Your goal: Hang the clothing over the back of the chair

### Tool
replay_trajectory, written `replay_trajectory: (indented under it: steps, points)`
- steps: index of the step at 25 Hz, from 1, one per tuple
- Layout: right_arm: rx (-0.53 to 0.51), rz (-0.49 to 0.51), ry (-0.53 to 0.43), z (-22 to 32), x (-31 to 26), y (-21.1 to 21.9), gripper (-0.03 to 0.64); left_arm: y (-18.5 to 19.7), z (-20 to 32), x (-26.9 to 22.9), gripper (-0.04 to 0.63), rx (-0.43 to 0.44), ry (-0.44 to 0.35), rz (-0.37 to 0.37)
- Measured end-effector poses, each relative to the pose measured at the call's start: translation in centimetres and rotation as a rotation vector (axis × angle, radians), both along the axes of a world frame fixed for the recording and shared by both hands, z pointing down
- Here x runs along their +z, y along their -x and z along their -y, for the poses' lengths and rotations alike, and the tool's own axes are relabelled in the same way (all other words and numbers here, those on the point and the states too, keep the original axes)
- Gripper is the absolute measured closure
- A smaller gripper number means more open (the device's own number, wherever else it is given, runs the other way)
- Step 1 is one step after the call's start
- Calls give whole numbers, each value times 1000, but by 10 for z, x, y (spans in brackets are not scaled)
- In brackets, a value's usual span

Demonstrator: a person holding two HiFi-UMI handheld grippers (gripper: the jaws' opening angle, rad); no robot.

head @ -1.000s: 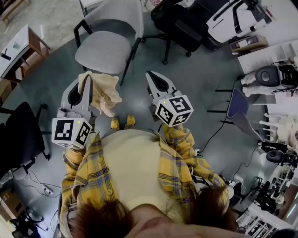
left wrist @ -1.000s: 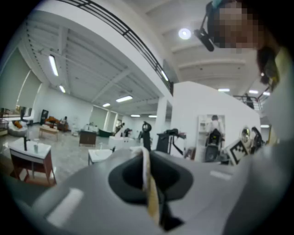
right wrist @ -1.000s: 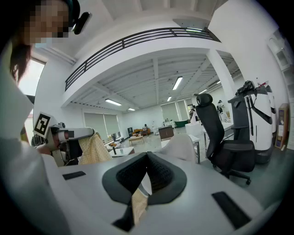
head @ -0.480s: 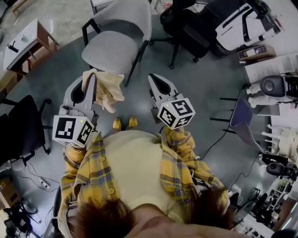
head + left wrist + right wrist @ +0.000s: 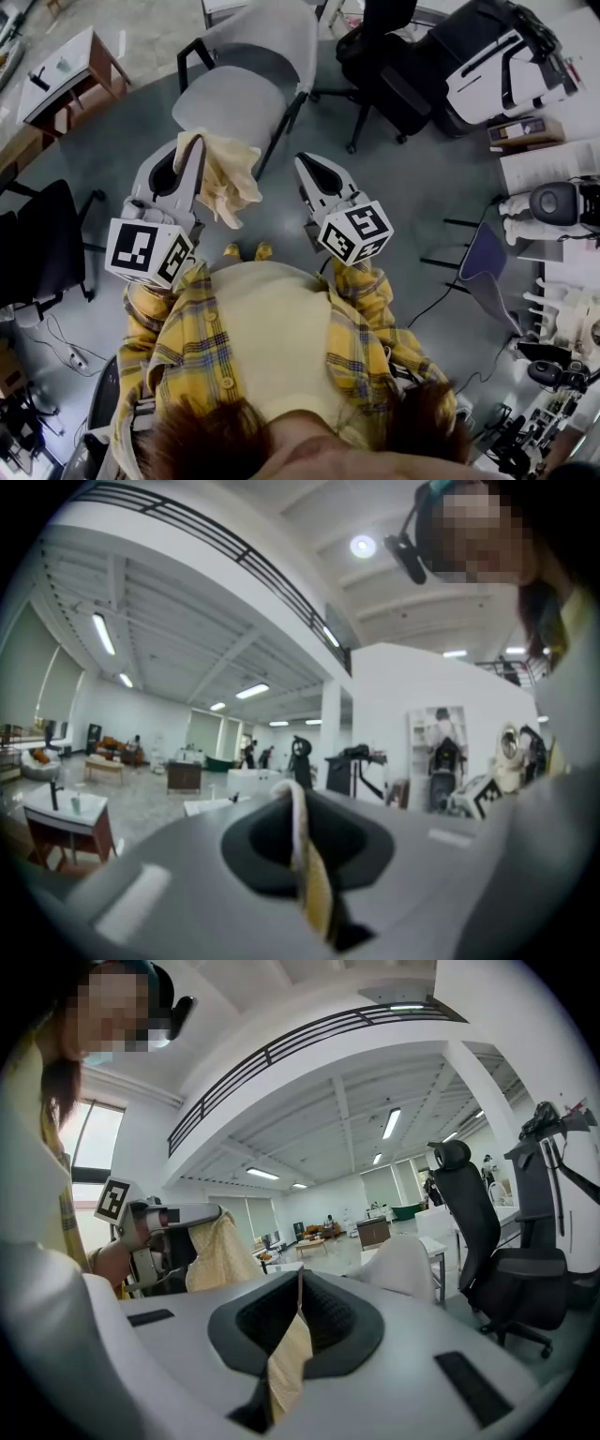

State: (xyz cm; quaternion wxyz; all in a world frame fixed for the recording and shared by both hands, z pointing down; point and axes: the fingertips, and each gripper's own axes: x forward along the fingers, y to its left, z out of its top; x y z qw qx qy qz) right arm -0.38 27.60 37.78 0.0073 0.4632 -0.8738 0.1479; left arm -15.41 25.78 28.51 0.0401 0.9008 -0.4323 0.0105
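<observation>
The likeliest failure from here was a poor drape. The cream garment [image 5: 228, 178] hung bunched from one pinched edge. Laid on the chair back [image 5: 267, 33] that way, most of its weight could fall to one side and drag it off. The grey chair [image 5: 234, 98] stood at the upper centre of the head view with its seat toward the person. The back was therefore on the far side, and too short a reach could leave the cloth on the seat instead. The thin pinch might also slip.

The left gripper [image 5: 193, 146], left of centre, was clamped on the garment's edge with its jaws almost together. The garment dangled below it, not yet on the chair. The right gripper [image 5: 312, 167] was fully closed. Its own view showed a strip of pale fabric [image 5: 289, 1354] caught in the seam, though the head view showed no cloth joining the two grippers.
</observation>
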Motion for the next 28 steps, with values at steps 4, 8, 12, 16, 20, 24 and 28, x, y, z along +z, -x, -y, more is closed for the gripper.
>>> replay_trajectory:
  steps: [4, 8, 12, 16, 20, 24, 28]
  points:
    - [-56, 1, -12, 4, -3, -1, 600, -12, 6, -7, 581, -14, -22, 6]
    - [-93, -7, -18, 10, -4, -1, 600, -21, 10, -11, 581, -23, -24, 12]
    - [-123, -8, -22, 16, -6, 2, 600, -24, 17, -12, 581, -28, -10, 11]
    - [-143, -13, -32, 24, -7, 10, 600, -22, 29, -18, 581, -27, -27, 13]
    - [-162, -20, -40, 35, -6, 19, 600, -23, 46, -20, 581, -5, -40, 10]
    - [-175, -29, -50, 59, -8, 25, 600, -29, 68, -23, 581, 31, -53, 10]
    - [-202, -24, -48, 89, -12, 34, 600, -32, 95, -30, 581, 61, -55, -10]
